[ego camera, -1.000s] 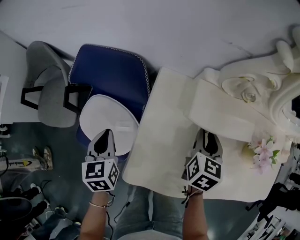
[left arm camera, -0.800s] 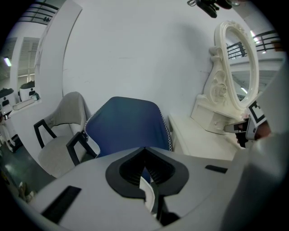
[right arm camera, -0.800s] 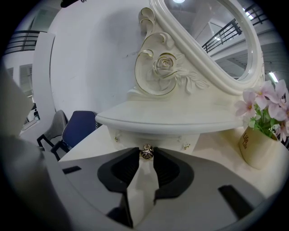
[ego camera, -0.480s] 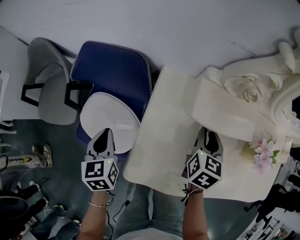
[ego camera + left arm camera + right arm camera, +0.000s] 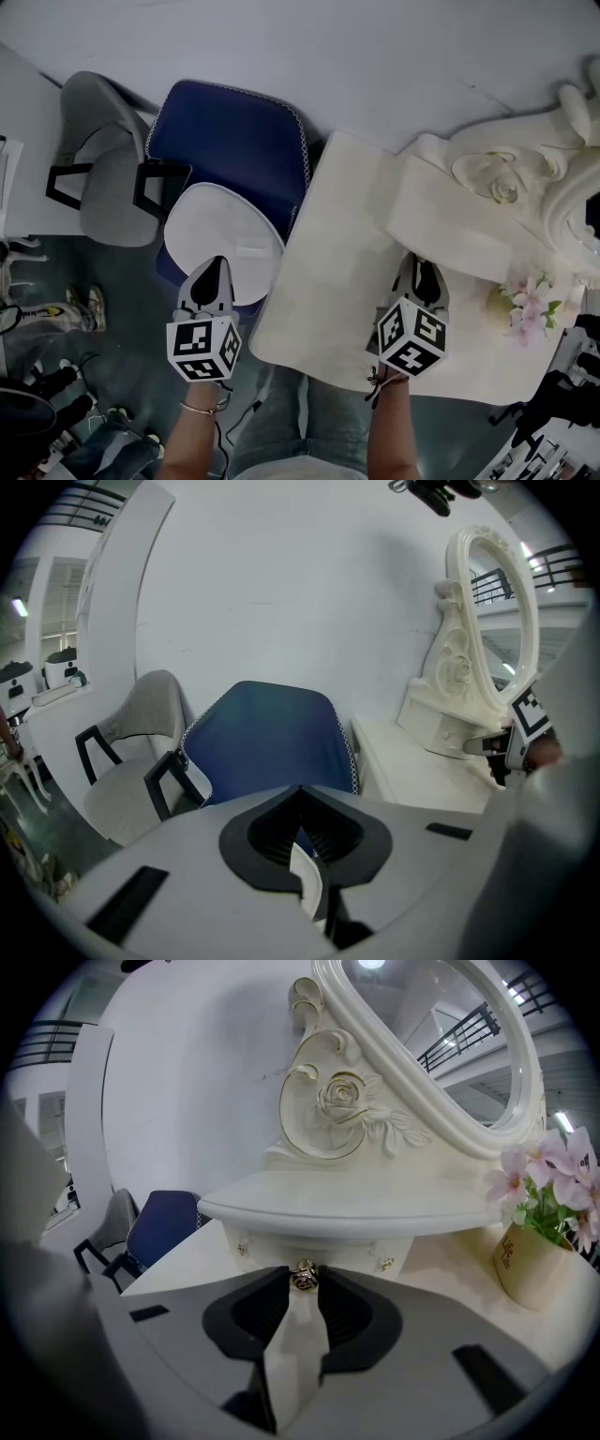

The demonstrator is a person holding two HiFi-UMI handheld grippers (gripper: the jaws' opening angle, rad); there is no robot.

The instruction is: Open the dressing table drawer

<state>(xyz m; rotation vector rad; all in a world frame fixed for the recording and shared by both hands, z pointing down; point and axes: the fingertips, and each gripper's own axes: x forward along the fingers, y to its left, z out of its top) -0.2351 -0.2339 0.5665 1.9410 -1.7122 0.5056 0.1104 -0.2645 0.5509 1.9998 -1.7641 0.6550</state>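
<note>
Currently in hand: I am taking hold of the drawer knob (image 5: 303, 1277), the gripping step before any pulling. The drawer (image 5: 323, 1244) is sitting fully shut under the small shelf (image 5: 356, 1206) of the dressing table (image 5: 323, 281).
Right tongs: my right gripper (image 5: 424, 274) is pinching the knob between its jaw tips, having just been closing in on it. The pads are looking snug on both sides of it.
Left tongs: my left gripper (image 5: 213, 265) is hovering off the table's left edge over the white seat (image 5: 220, 234), its jaws standing a narrow slit apart with nothing in them.
Drawer's place: it is lying low in the base of the mirror (image 5: 441, 1044) stand, left of the flower pot (image 5: 523, 1258) in the right gripper view.
Next move: I am judging that it is calling for a firm squeeze, then a straight pull toward me along the drawer's run. A slanted tug is risking the tips slipping off so small a knob.
Against the earlier frame: both hands are keeping their places and the drawer is remaining closed. Only the head view is drifting slightly rightward.
</note>
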